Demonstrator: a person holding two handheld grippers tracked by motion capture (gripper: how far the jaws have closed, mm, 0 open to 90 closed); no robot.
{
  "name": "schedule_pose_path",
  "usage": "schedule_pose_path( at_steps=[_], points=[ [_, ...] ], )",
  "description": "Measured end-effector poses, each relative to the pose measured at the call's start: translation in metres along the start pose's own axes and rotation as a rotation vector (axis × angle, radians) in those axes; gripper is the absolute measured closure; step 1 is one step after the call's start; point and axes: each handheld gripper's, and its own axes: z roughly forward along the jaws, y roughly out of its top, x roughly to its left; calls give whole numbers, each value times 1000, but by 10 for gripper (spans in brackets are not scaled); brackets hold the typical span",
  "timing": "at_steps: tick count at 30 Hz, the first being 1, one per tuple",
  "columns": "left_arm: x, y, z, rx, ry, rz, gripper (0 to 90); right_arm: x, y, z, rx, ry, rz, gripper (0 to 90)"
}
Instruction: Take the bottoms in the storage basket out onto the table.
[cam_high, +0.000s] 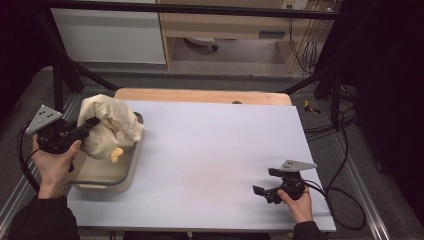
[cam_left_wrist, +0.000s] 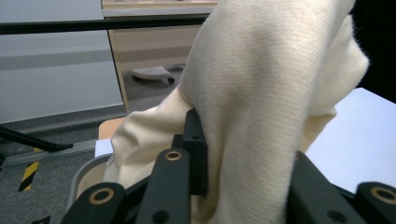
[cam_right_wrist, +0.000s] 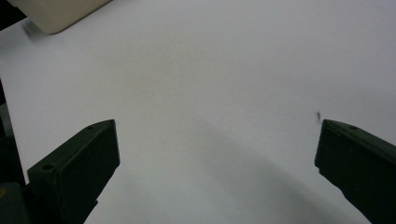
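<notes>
Left claw (cam_high: 92, 122) clamps cream cloth (cam_high: 107, 125) over the tub (cam_high: 127, 172); right claw (cam_high: 265, 182) gapes above white table (cam_high: 210, 155).

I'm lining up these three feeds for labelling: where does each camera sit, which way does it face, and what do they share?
High view: above the person's side, looking forward and down on the table; both forearms, left gripper and right gripper show.
Left gripper view: rides the left gripper, looking along its jaws clamped on the cream cloth.
Right gripper view: rides the right gripper, looking down at the white tabletop between wide-open jaws.
Shared: the high and left gripper views both show the cloth over the beige tub.
</notes>
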Motion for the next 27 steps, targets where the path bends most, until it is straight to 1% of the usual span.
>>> schedule_pose_path(
  at_steps=[5, 18, 27],
  points=[
    [-4, 2, 1, -5, -12, 5, 748, 0, 0, 0, 1, 0, 0, 4],
    [-15, 4, 6, -1, -35, 19, 748, 0, 0, 0, 1, 1, -1, 4],
    [-26, 6, 12, -2, -61, 27, 748, 0, 0, 0, 1, 1, -3, 4]
  ],
)
